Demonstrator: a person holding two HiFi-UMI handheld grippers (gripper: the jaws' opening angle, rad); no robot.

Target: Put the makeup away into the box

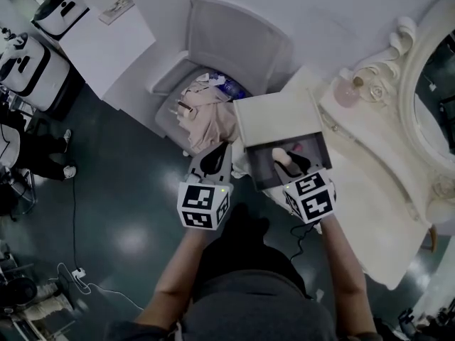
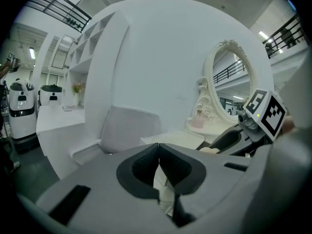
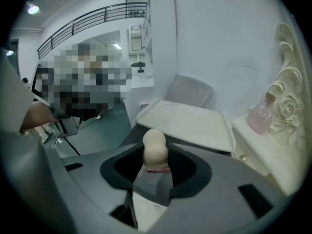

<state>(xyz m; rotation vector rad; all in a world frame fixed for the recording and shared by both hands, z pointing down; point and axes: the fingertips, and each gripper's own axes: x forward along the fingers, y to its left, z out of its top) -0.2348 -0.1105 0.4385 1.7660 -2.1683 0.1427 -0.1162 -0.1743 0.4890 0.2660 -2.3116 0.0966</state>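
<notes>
The right gripper (image 3: 155, 156) is gripping a beige, gourd-shaped makeup sponge (image 3: 155, 146) between its jaws, pinched at the lower bulb with the rounded top standing free above the pads. In the head view it is hanging tilted downward over the near edge of the open box (image 1: 318, 150), whose pale lid (image 1: 277, 116) is lying folded back at 12 o'clock of the dark tray. The left gripper (image 2: 158, 156) is sitting with its jaws pressed together on nothing, just beside the box at 9 o'clock. Judging from this, the step in hand is lowering the sponge into the tray. Done well, the right hand is aiming for a bare patch of the dark floor toward 12 o'clock, away from the near wall, and sinking until the sponge is almost resting before the jaws part; the sponge is soft and round, so it is likely to bounce or roll if dropped from height. The grip looks gentle enough, and squeezing harder would only deform it. The left gripper could be steadying the tray's 9 o'clock wall, since the box may slide on the pale tabletop (image 1: 370, 190).
</notes>
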